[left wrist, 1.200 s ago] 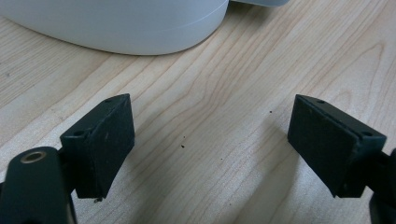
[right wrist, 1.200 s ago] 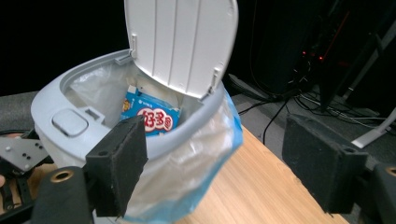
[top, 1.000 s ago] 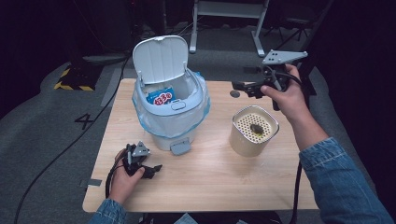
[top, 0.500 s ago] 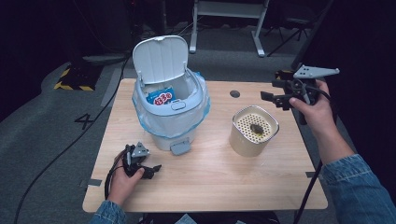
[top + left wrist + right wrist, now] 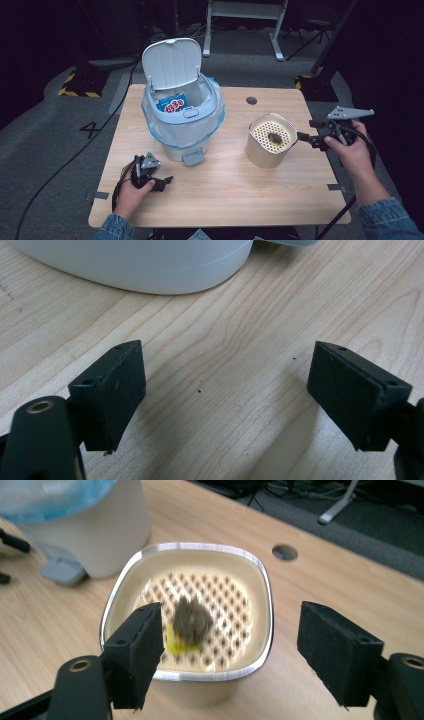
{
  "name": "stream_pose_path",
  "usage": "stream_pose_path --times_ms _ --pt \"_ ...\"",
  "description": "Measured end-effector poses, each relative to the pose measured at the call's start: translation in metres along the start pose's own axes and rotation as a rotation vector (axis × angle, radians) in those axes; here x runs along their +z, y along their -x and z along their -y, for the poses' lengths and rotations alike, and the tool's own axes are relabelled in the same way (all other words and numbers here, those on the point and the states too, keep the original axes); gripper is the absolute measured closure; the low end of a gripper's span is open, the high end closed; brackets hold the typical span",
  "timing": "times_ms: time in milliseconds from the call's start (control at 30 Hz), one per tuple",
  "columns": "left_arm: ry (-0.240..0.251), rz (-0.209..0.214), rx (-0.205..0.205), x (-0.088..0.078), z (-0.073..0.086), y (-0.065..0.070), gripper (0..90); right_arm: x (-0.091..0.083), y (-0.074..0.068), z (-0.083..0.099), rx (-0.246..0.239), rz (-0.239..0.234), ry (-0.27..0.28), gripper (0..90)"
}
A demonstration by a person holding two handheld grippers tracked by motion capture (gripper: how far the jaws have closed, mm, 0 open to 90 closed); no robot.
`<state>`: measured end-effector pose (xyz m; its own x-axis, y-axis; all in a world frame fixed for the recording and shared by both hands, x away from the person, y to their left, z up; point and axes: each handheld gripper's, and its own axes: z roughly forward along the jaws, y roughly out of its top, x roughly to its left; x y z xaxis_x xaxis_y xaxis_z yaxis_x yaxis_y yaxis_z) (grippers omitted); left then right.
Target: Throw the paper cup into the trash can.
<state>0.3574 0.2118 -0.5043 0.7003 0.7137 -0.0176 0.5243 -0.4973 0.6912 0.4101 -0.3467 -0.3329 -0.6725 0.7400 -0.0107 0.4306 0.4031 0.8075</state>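
- My right claw [image 5: 306, 138] has come down and in since a moment ago. It was up high past the far right edge of the table, and now it sits low, just beside the cream tub [image 5: 270, 141], on its right side.
- My right claw's jaws are spread wide with nothing between them. In the right gripper view they point at the tub's open top.
- My left claw [image 5: 162, 180] has not moved. It rests on the wooden table [image 5: 240, 200] near the front left, just in front of the white bin [image 5: 182, 117].
- Its jaws are wide apart too, with only bare wood between them.
- The tub has a tray full of little holes inside. A small dark lump [image 5: 191, 620] with a bit of yellow under it lies on that tray.
- The bin's lid [image 5: 171, 62] stands open. The bin has a blue bag [image 5: 212, 120] lining it, and a blue packet [image 5: 171, 103] with red marks lies inside.
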Motion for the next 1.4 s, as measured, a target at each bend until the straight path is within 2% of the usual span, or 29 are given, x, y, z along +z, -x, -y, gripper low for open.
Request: stream_pose_path --times_ms 133,233,400,567,733,833,1033,1067,1100,1233,1400 --pt "0.001 -0.005 -0.010 0.000 0.000 0.001 16.3 0.001 -0.005 0.033 0.024 0.013 0.000 25.9" --pt "-0.002 -0.009 -0.011 -0.001 0.000 0.002 18.6 0.007 -0.008 0.057 0.034 0.018 -0.025 24.2" --pt "-0.004 -0.015 -0.024 -0.003 0.000 0.002 22.4 0.022 -0.009 0.091 0.067 0.038 -0.053 21.2" --pt "-0.001 -0.013 -0.035 -0.004 0.000 0.002 22.5 0.039 -0.010 0.122 0.092 0.060 -0.078 19.5" --pt "0.004 -0.014 -0.036 -0.006 0.000 0.002 22.8 0.058 -0.010 0.150 0.110 0.080 -0.132 19.1" --pt "0.003 -0.015 -0.036 -0.006 0.000 0.003 22.9 0.065 -0.012 0.159 0.117 0.093 -0.144 17.9" --pt "0.018 -0.019 -0.053 -0.009 0.001 0.002 22.9 0.068 -0.016 0.162 0.105 0.125 -0.114 15.1" --pt "0.022 -0.020 -0.046 -0.010 0.001 0.001 22.9 0.068 -0.016 0.162 0.105 0.125 -0.114 15.0" --pt "0.033 -0.018 -0.062 -0.011 0.001 0.002 22.9 0.068 -0.016 0.162 0.105 0.125 -0.114 14.9" --pt "0.054 -0.016 -0.078 -0.015 0.001 0.000 22.8 0.068 -0.016 0.162 0.106 0.127 -0.115 14.7" --pt "0.083 0.012 -0.098 -0.022 0.001 -0.003 23.4 0.068 -0.017 0.162 0.109 0.130 -0.115 14.6"
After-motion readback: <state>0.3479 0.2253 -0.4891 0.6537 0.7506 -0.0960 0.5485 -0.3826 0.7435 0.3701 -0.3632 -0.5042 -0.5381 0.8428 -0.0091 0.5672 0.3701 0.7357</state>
